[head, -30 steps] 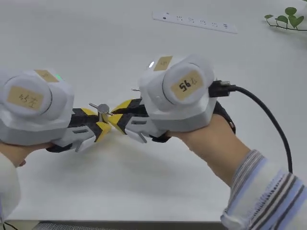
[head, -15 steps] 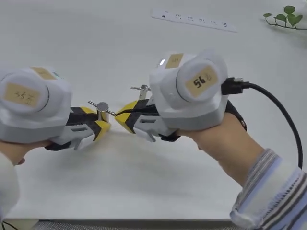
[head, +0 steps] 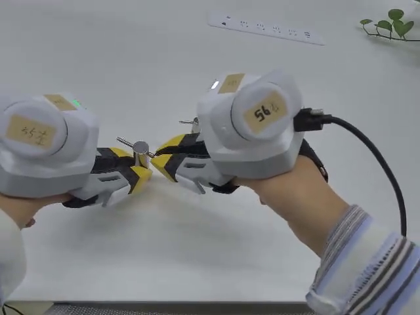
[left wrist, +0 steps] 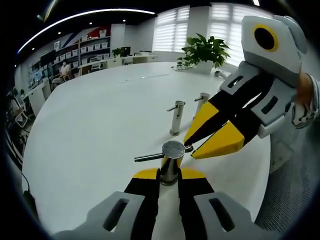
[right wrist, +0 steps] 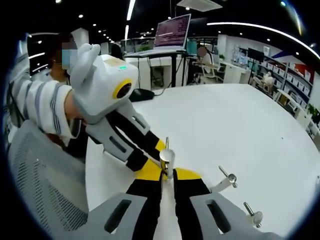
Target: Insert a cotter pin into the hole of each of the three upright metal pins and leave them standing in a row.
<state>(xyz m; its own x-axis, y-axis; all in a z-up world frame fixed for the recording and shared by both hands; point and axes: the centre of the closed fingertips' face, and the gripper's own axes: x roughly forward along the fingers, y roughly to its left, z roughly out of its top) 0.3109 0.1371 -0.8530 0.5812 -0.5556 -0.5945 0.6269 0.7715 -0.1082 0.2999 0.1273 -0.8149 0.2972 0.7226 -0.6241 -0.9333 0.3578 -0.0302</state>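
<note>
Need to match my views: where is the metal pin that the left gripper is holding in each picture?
Head view: metal pin centre-left, between the facing yellow jaw tips.
Left gripper view: low centre, clamped between that view's own jaws.
Right gripper view: centre, just beyond that view's own jaw tips.
Shared landmark: the cotter pin through its head.

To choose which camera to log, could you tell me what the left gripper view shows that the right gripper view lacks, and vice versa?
The left gripper view adds the right gripper, shut on the cotter pin at its end, and a potted plant by windows. The right gripper view adds the left gripper seen from outside and a lit monitor. Both share the near metal pin clamped by the left gripper, the cotter pin through it, and two more pins standing on the white table.
</note>
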